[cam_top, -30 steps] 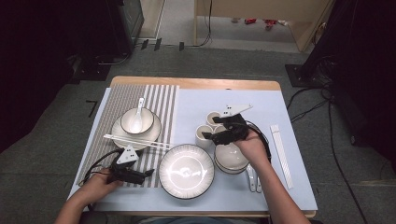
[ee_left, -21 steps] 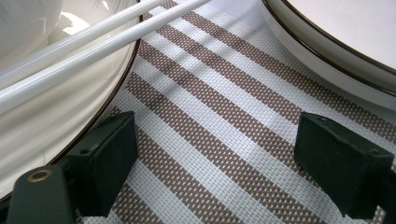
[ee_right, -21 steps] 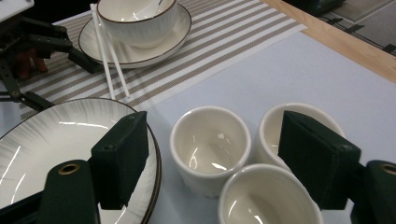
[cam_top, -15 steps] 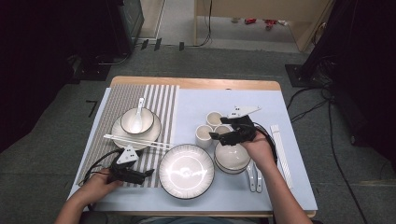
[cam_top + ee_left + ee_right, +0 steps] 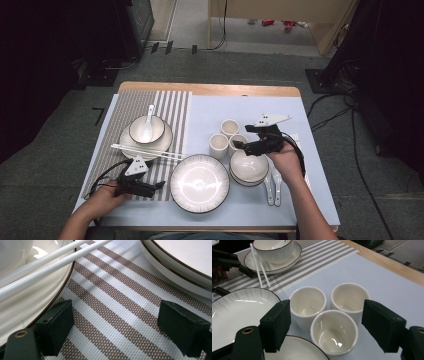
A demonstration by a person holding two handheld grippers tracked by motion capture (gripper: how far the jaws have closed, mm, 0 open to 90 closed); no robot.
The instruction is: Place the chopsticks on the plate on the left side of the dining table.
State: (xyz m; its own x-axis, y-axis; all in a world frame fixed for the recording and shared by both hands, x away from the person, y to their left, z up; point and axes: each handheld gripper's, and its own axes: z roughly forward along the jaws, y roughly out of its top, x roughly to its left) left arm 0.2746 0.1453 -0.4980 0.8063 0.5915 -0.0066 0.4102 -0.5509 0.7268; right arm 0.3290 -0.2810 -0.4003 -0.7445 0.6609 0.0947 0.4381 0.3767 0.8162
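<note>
Worktop (image 5: 310, 200): pale mat, dishes laid out.
Right tool (image 5: 325, 326): released, jaws wide, empty.
Cups (image 5: 333, 331): three clustered at frame centre, nearest between the jaws.
Left tool (image 5: 113, 326): released, resting low, farther off.

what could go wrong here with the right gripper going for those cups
The three cups stand touching, so the open right gripper may nudge a neighbour while closing on the nearest cup. Its lower jaw sits close over the bowl, which it might clip.
</note>
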